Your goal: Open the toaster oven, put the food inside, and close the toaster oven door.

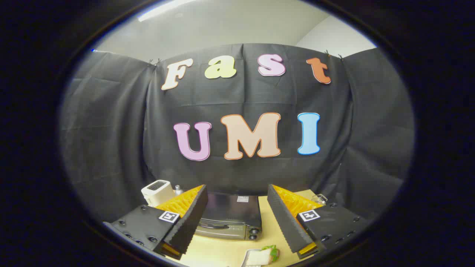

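Note:
A dark toaster oven [232, 218] stands on the pale wooden table [219, 250], seen from above between and beyond my fingers. Its door faces me and is closed, with the handle across the front and two knobs at its right end. Nearer to me, a sandwich with green leaf [264, 256] lies on a small white plate [248, 259], just ahead of the fingers and closer to the right one. My gripper [234, 216] hovers high above the table, open wide, with nothing between its fingers.
A white pop-up toaster [157, 191] stands to the left of the oven, with a small grey object [178, 190] beside it. A small clear object [319, 199] sits at the table's far right. Black cloth walls close in the back and sides.

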{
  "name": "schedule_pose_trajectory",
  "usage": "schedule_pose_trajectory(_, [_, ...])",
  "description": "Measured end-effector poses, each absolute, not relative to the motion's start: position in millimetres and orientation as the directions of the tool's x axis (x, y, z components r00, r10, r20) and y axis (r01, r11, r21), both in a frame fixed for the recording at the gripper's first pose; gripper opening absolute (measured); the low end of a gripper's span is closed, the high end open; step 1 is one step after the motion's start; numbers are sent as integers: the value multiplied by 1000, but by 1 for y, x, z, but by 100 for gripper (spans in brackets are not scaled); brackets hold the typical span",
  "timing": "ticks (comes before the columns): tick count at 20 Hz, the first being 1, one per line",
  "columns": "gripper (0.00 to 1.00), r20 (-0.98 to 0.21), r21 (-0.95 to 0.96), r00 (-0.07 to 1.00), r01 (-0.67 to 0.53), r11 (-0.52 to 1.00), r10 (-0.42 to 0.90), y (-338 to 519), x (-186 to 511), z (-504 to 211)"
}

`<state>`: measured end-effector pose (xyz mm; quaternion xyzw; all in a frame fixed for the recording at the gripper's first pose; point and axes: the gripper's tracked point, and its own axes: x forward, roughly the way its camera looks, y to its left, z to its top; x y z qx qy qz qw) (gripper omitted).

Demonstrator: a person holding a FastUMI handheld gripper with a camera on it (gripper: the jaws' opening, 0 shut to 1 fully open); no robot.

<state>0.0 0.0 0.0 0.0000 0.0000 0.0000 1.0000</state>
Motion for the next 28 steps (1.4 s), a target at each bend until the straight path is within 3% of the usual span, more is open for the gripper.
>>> schedule_pose_trajectory(17, [100, -42, -65, 999, -8, 998, 6, 45, -7, -26])
schedule_pose_trajectory(28, [100, -153, -31, 988, -33, 999, 28, 113, 24, -114])
